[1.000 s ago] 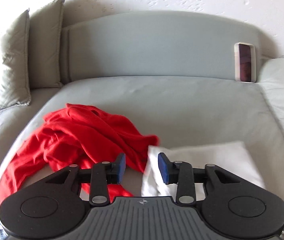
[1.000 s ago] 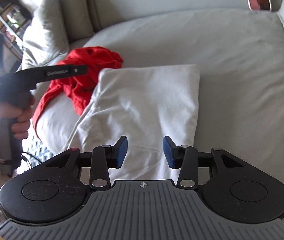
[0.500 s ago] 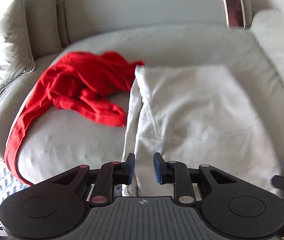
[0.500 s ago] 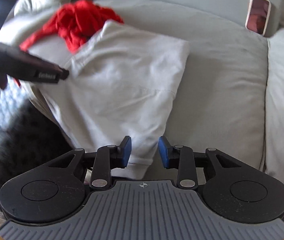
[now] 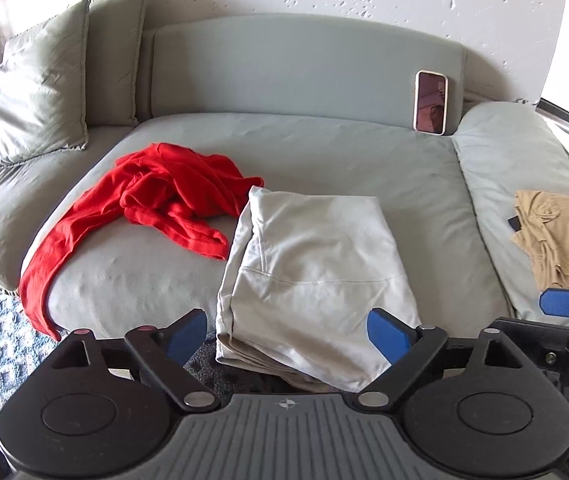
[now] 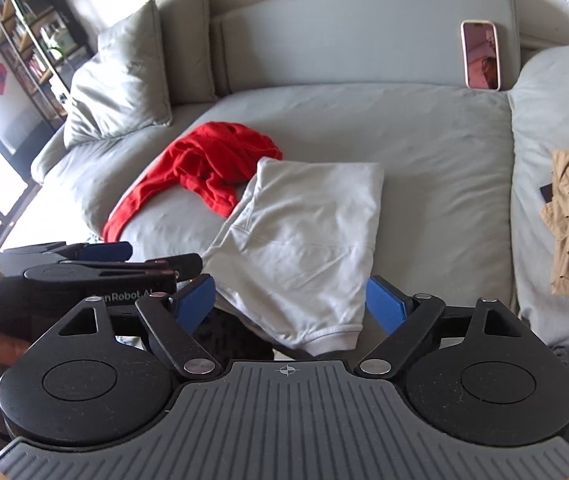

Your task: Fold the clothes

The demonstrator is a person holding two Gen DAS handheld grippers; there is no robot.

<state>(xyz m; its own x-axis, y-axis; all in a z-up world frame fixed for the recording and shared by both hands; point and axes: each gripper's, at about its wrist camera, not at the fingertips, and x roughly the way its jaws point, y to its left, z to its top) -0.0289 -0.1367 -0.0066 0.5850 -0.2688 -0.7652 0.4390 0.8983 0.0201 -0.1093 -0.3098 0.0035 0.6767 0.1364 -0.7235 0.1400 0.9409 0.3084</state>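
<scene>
A red garment lies crumpled on the sofa, touching the folded white garment at the front edge. Tan clothes sit far right. Left hand-held gripper and right hand-held gripper are opening, holding nothing.

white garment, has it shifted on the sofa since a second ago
No. The white garment lies folded in the same spot, its top corner beside the red garment, front edge hanging over the sofa seat as before.

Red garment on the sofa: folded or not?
Not folded: the red garment lies crumpled in a heap, one end trailing over the cushion edge.
</scene>
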